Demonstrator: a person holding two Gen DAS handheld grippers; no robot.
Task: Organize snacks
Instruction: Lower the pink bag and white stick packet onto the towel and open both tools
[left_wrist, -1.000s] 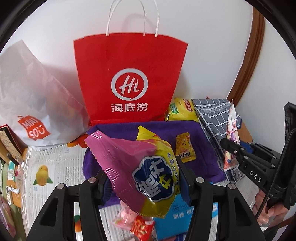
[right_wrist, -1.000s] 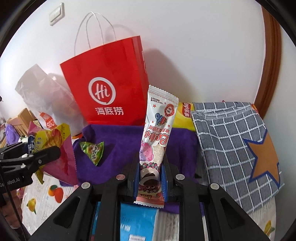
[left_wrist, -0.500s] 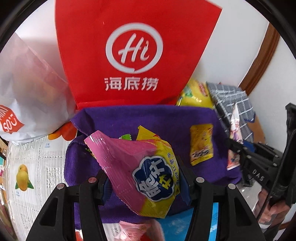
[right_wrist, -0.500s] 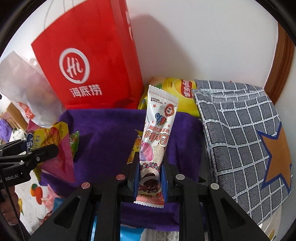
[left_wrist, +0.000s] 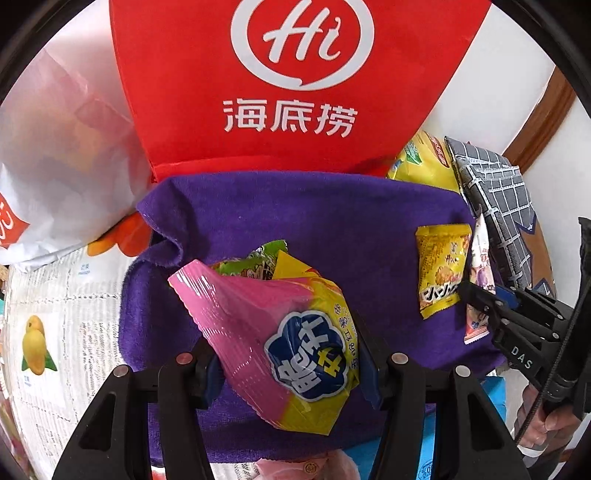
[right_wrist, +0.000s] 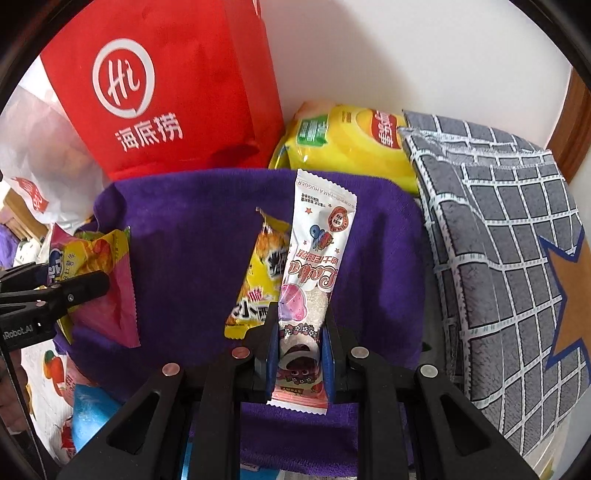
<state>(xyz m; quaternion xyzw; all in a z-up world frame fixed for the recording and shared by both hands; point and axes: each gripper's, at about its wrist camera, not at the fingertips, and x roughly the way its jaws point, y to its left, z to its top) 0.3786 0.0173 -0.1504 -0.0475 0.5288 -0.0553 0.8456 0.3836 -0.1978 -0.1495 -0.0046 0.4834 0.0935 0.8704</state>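
The left gripper (left_wrist: 291, 365) pinched a pink-and-yellow snack bag (left_wrist: 280, 343) between its pads, and the right gripper (right_wrist: 299, 354) clamped tight on a slim white snack stick (right_wrist: 314, 273); both hung above a purple towel (left_wrist: 314, 225). A small yellow packet (left_wrist: 439, 269) lay on the towel's right part, just left of the stick, and a green packet (left_wrist: 255, 260) peeked from behind the pink bag. Farther back, a red paper bag (left_wrist: 288, 85) stood against the wall, walling off the towel's far edge. A white plastic bag (left_wrist: 62, 147) slumped to its left; a yellow chip bag (right_wrist: 351, 144) and a grey checked cloth (right_wrist: 509, 266) crowded the right.
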